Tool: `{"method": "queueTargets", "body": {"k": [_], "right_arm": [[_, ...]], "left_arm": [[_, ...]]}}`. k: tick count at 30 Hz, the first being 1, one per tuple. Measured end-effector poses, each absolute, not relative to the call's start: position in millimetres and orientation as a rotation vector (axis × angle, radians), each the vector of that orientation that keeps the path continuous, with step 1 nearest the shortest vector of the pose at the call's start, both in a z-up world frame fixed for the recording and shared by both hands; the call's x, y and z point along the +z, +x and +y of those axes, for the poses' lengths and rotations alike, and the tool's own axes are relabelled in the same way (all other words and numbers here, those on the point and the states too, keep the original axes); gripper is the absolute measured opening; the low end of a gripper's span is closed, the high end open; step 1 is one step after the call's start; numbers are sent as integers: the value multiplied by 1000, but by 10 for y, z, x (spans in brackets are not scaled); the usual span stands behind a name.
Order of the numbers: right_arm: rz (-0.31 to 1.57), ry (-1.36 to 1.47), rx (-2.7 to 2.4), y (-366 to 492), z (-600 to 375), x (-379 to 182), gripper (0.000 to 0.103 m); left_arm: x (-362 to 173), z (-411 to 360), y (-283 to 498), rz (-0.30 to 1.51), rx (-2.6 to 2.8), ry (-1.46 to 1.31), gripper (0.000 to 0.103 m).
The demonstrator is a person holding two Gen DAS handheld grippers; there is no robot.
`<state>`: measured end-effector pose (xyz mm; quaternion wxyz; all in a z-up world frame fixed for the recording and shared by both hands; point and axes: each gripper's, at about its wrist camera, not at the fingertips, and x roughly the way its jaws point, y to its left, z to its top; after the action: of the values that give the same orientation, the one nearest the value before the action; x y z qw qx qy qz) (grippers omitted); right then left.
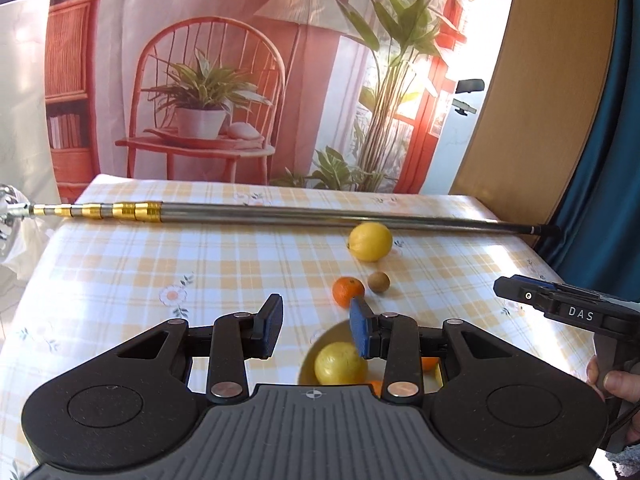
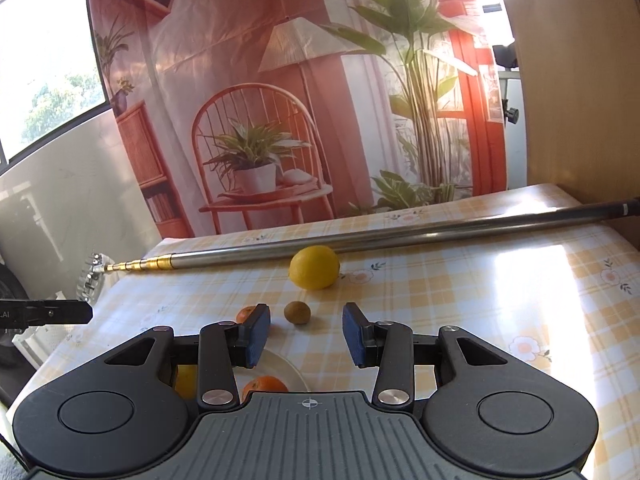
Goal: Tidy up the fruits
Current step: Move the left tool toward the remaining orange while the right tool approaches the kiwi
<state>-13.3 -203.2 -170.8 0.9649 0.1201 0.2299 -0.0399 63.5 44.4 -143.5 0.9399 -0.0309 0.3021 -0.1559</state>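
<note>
1. Fruits lie on the desk and in a plate [image 2: 286, 364]: the left tool [image 1: 316, 330] hangs over that plate with its blue pads spread wide and nothing between them; a yellow citrus [image 1: 340, 363] sits in the plate just below its right pad.
2. The right tool [image 2: 306, 338] is likewise spread wide and empty, above the desk beside the plate, where an orange [image 2: 265, 389] shows.
3. Just beyond the tools rest a mandarin [image 1: 348, 291] and a kiwi [image 1: 378, 281], close but apart; a lemon [image 1: 370, 241] lies farther back, by a telescopic metal pole [image 1: 280, 216] laid across the desk.
4. The yellow-checked tablecloth [image 1: 120, 272] has small flowers; behind hangs a printed backdrop [image 1: 240, 80] of a chair, plants and a lamp.
5. "DAS" reads on the right tool's body in the left wrist view.
</note>
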Motion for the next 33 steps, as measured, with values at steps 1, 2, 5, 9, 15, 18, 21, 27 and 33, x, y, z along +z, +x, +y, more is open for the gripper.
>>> {"method": "queueTargets", "body": {"k": [1, 2, 5, 9, 15, 18, 21, 27, 33], "right_arm": [[454, 237, -80, -103, -2056, -1657, 38], [444, 231, -77, -72, -2079, -1606, 38], [416, 207, -75, 20, -2148, -1470, 38], [411, 185, -76, 147, -2204, -1400, 41], [471, 164, -58, 334, -2220, -1515, 41], [506, 157, -48, 423, -2205, -1624, 41], [535, 184, -38, 526, -2228, -1702, 41], [571, 231, -43, 746, -2331, -1814, 41], [604, 271, -28, 897, -2375, -1925, 41]], "left_arm": [[-1371, 462, 662, 603, -309, -59, 39], [-1312, 483, 693, 591, -301, -57, 39], [-1178, 545, 780, 565, -278, -69, 42], [-1120, 573, 865, 564, -261, -83, 42], [-1267, 512, 1026, 616, -277, -44, 42], [-1377, 452, 1118, 654, -310, -28, 42], [-1513, 330, 1272, 699, -345, 1, 42], [-1766, 56, 1579, 772, -417, 55, 42], [-2037, -201, 1833, 851, -500, 82, 42]]}}
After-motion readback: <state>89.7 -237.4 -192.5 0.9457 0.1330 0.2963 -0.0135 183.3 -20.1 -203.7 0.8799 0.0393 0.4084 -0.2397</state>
